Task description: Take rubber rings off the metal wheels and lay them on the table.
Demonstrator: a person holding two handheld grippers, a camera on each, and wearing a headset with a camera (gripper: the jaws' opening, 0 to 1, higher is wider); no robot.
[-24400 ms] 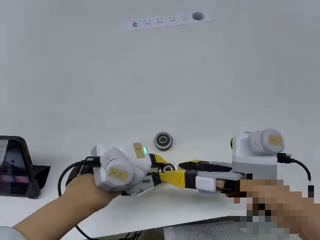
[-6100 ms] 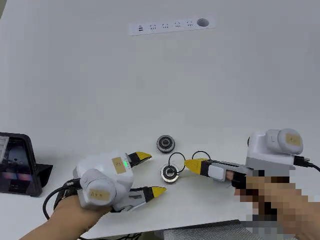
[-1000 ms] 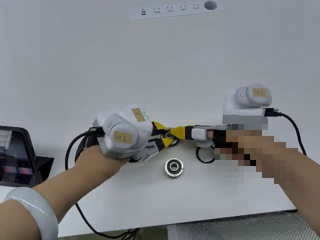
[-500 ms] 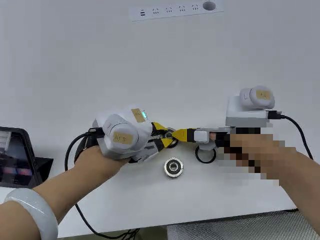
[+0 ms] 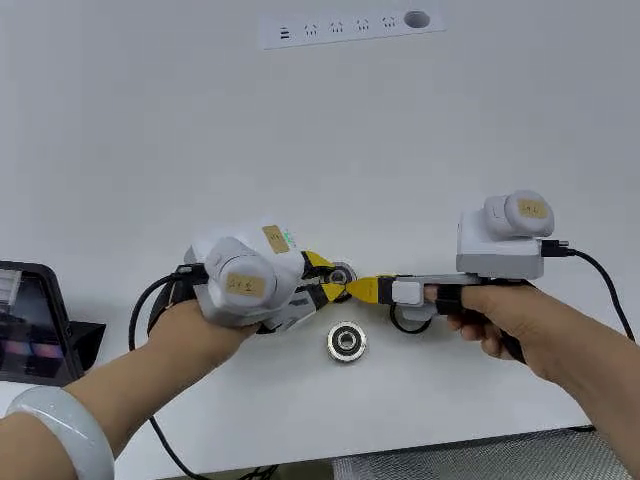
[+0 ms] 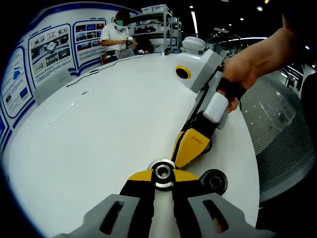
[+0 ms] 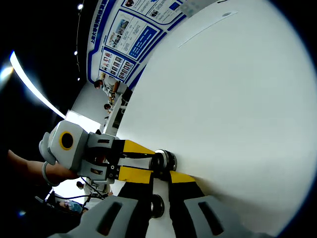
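Left hand-held gripper [image 5: 334,279] has the wheel [image 5: 343,274] clamped tight between its yellow tips, lifted off the counter [image 5: 300,150] by the look of it. The right hand-held gripper [image 5: 365,288] has its jaws drawn almost together and its nose right on the wheel's rim. Whether it has any rubber pinched, I can't tell.

The wheel sits face-up, hub toward the head camera, axle roughly upright with a slight tilt. It's a round disc, so there's no long axis, and its flat plane runs along the left jaws. The right gripper meets it edge-on, which is the angle you want.

My read: nip only the rubber at the rim, pull outward and roll it over the edge, with the left clamp firm on the metal. A slip here would likely drop the wheel.

A second wheel [image 5: 346,341] lies flat just below the pair, and a loose ring [image 5: 403,327] rests on the counter under the right gripper.
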